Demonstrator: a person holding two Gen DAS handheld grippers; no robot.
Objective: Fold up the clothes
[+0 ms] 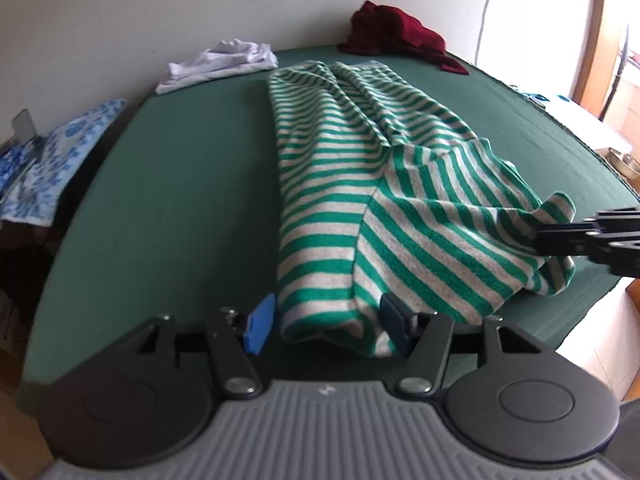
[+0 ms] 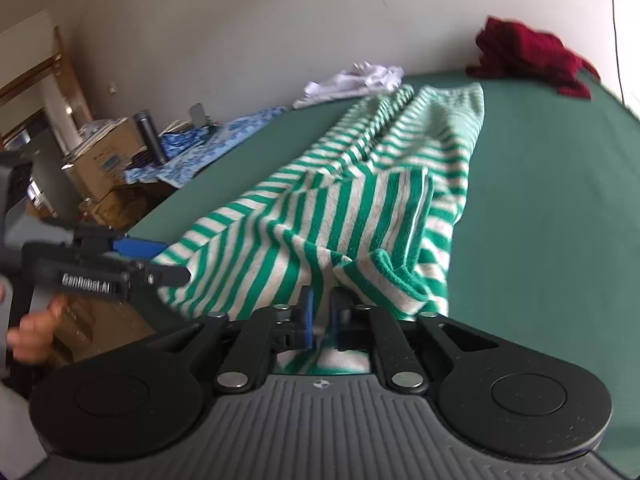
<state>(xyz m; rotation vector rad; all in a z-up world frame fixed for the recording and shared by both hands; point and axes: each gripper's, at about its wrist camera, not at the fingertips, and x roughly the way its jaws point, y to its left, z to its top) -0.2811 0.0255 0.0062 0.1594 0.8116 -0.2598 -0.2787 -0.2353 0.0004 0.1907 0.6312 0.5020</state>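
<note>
Probably a lived-in room in a home: a green-covered table (image 1: 180,184) against a plain wall holds loose clothes (image 1: 400,32), with cardboard boxes (image 2: 108,160) and a wooden doorframe (image 2: 52,64) beside it

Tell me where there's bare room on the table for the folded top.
Bare green table lies left of the striped top, below the white garment. Another patch runs right of the top, below the red garment. The near edge is crowded by both grippers.
</note>
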